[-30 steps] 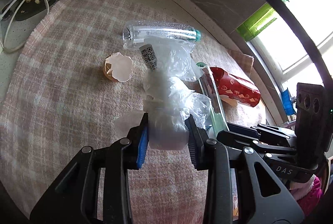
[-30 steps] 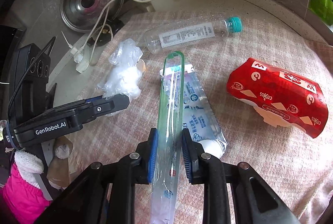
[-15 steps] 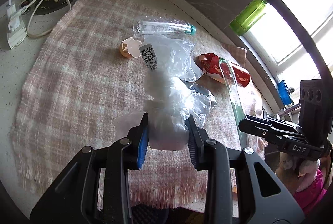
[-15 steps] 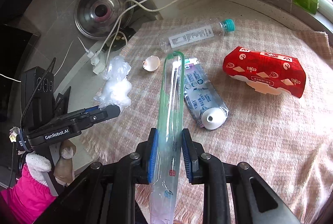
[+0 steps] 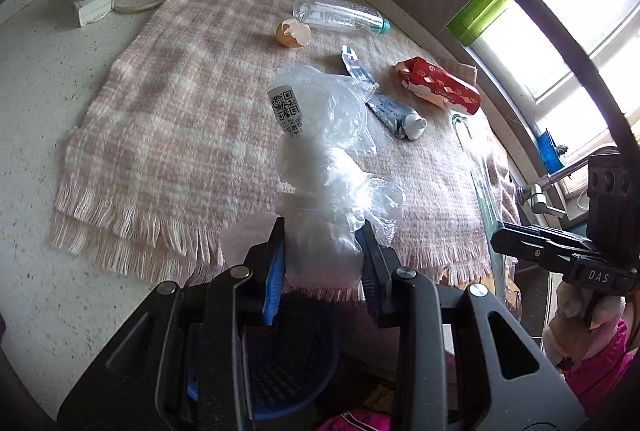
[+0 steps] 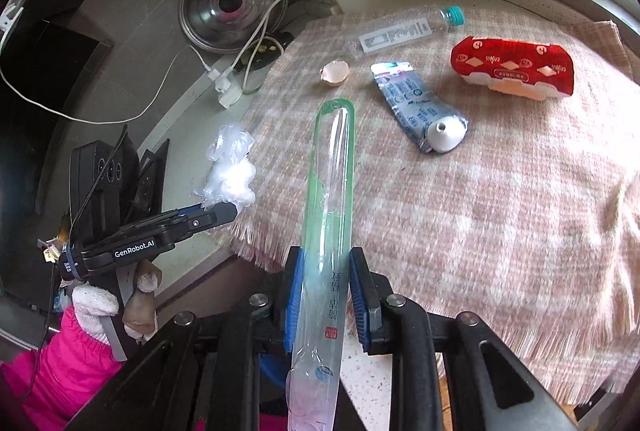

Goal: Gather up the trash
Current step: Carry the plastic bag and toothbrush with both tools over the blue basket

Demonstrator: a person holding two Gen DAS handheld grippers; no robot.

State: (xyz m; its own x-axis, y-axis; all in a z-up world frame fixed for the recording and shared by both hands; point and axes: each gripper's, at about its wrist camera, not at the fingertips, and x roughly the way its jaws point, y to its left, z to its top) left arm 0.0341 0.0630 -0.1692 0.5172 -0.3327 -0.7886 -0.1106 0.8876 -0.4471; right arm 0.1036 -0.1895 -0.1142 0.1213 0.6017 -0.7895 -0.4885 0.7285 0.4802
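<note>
While my left gripper (image 5: 320, 251) clamps a crumpled clear bag (image 5: 320, 151), its QR label faces up. My right gripper (image 6: 324, 295) grips a long clear sleeve (image 6: 330, 191) with green edges.

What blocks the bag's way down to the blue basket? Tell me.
Nothing visible does. The left gripper holds the plastic bag past the cloth's fringed edge, and the basket sits below it, partly hidden by the gripper's own frame.
</note>
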